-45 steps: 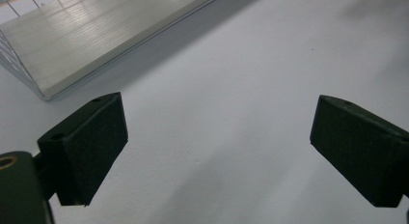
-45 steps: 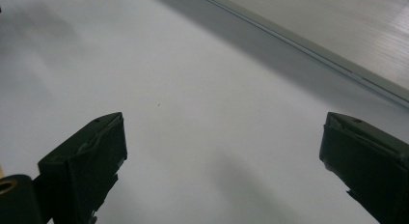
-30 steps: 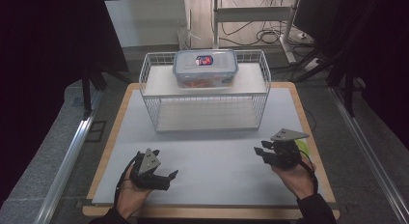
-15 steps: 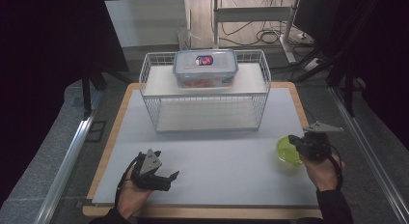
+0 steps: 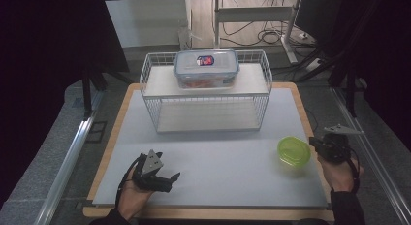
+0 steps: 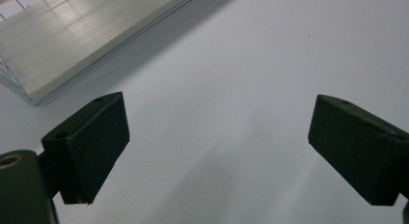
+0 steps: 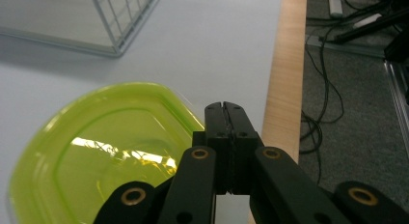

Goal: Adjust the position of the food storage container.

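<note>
A lime-green shallow dish (image 5: pixel 293 151) lies on the white tabletop at the right, and also fills the lower left of the right gripper view (image 7: pixel 96 156). My right gripper (image 5: pixel 316 143) hovers just right of it, over the table's wooden edge. Its jaws (image 7: pixel 225 108) are pressed together with nothing between them, their tips beside the dish's rim. My left gripper (image 5: pixel 167 179) rests low at the front left, held in a hand. Its fingers (image 6: pixel 87 147) stand wide apart over bare tabletop, so this gripper (image 6: pixel 219 147) is open and holds nothing.
A white wire rack (image 5: pixel 206 96) stands at the back middle of the table, with a clear lidded container (image 5: pixel 207 69) on its top shelf. The rack's lower shelf (image 6: pixel 72 40) appears in the left gripper view. Past the wooden table edge (image 7: pixel 287 79) on the right, cables lie on the floor.
The right gripper has slid to the right, off the green dish, which now lies fully uncovered. The left gripper has stayed put.
</note>
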A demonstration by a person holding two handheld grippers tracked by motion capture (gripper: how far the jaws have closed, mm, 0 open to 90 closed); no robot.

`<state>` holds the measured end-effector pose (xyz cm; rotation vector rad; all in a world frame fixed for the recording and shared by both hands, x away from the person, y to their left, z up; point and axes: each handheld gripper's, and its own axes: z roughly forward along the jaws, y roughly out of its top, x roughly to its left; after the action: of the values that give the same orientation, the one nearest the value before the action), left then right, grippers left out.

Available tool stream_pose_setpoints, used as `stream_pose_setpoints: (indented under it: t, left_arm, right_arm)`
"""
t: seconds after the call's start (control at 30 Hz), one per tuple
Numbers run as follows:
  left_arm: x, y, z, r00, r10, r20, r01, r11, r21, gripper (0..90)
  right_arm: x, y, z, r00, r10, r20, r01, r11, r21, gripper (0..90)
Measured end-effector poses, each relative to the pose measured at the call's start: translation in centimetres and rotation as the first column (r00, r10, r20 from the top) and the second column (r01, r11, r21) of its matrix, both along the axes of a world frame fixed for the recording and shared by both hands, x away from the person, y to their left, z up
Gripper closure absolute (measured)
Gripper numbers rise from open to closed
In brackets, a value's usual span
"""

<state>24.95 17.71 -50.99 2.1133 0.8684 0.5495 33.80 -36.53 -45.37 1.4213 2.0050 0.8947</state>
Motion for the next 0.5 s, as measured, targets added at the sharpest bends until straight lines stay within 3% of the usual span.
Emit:
stream_pose_setpoints:
  t: [0.5]
  left_arm:
    - [0.1,-0.3,-0.3,0.9996,-0.010,-0.025,0.010,0.9999,0.012,7.1]
  right_arm:
    - [0.3,-0.2,-1.4,0.9976,-0.015,-0.067,0.013,0.9995,-0.029,89.9]
